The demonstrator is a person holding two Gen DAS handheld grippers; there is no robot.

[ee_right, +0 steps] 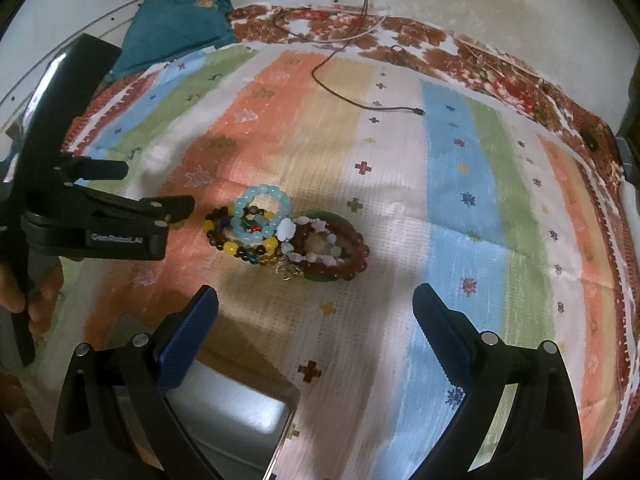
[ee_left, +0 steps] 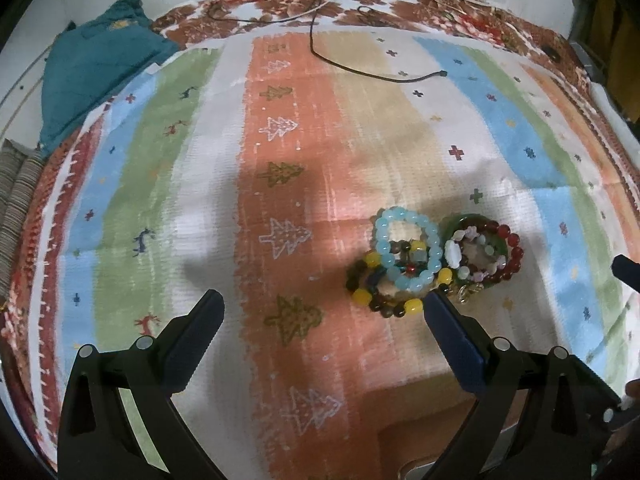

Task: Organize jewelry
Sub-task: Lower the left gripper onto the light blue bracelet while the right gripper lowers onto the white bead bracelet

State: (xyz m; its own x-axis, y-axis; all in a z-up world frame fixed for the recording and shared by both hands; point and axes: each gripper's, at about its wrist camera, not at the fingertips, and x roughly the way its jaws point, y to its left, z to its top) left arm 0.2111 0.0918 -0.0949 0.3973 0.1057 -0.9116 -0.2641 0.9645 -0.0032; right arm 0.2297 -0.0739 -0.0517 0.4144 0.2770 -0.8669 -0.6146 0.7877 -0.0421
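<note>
Both tongs hung released above the striped cloth: left tongs (ee_left: 322,304), right tongs (ee_right: 316,300). Bracelets (ee_left: 432,264) lay heaped just ahead of the left tongs' right finger, nearer them than the right tongs.

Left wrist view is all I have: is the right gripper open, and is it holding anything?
Observer: The right gripper is open and empty, short of the bracelets.
Operator: Is there any container for them?
Observer: A shiny tray lies at the near edge, partly hidden behind the right gripper's left finger.
Operator: What holds the left gripper?
Observer: A hand grips the handle of the left gripper, at the right wrist view's left edge.
</note>
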